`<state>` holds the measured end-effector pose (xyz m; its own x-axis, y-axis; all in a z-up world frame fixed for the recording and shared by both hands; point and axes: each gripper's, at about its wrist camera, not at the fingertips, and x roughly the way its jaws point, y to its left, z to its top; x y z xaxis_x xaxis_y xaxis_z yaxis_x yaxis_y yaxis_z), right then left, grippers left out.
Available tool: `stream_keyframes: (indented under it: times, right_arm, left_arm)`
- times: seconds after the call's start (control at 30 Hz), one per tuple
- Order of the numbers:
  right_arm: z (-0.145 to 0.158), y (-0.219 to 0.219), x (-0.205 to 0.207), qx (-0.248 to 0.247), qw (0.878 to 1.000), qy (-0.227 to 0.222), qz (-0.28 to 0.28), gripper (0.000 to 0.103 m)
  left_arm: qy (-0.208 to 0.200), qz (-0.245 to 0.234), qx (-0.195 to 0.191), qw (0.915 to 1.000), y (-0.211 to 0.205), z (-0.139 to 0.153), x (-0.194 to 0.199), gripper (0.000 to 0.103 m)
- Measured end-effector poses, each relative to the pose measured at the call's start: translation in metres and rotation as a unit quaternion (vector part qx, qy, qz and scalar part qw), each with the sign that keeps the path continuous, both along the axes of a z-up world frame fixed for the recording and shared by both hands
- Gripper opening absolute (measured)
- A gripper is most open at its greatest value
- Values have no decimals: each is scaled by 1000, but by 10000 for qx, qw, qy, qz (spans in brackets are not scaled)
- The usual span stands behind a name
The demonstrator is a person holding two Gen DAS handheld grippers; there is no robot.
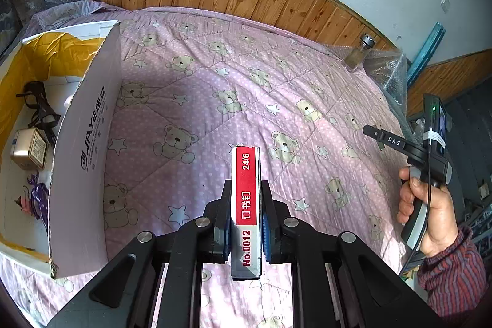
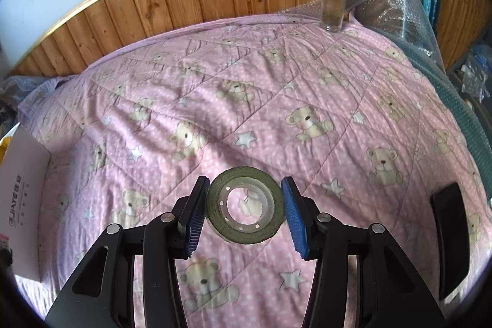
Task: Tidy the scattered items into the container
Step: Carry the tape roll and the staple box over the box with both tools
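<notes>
i see the bed (image 1: 246,88) filling both views under a pink quilt with bears and stars, wood panelling behind it; the box (image 1: 89,143), a white carton with a yellow lining, sits at the bed's left edge with its near flap standing up, and inside it lie dark glasses (image 1: 38,103), a small tan carton (image 1: 29,148) and a purple tangle (image 1: 37,195) i cannot identify; bubble wrap (image 2: 396,11) is heaped at the far right corner, and a glass jar (image 2: 334,2) with a metal cap stands upright just beside it; my left gripper (image 1: 245,220) is clenched on the staple box (image 1: 246,205), a red and white pack held on edge between the blue pads, lifted over the quilt to the right of the carton's flap, not over its opening; my right gripper (image 2: 244,205) is spread wide over the tape (image 2: 244,205), a dark green roll lying flat on the quilt between the fingers; the left pad looks touching or nearly touching the roll, the right pad just beside it, so i read it as released, not gripping; in the left view a hand (image 1: 427,205) in a striped sleeve holds that gripper's handle at the bed's right edge.
</notes>
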<state>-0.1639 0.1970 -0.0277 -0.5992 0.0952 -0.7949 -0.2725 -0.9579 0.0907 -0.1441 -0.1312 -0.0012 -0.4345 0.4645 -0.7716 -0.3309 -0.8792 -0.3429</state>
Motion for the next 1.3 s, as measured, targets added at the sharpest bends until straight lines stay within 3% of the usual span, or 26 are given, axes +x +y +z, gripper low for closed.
stream_keyframes:
  times: [0.43, 0.83, 1.1, 1.3]
  right_arm:
    - [33, -73, 66, -131, 9988, 307, 365, 50]
    - [64, -151, 98, -264, 9921, 583, 1075, 50]
    - [61, -203, 112, -472, 9838, 364, 1692, 50]
    - [65, -253, 121, -525, 9682, 236, 2436, 50]
  left_arm:
    - [214, -107, 217, 9995, -12, 21, 35, 16]
    - [419, 211, 453, 9979, -59, 36, 61, 16]
    - [380, 431, 726, 9957, -89, 31, 75, 16]
    - [392, 619, 902, 9932, -114, 30, 79, 16]
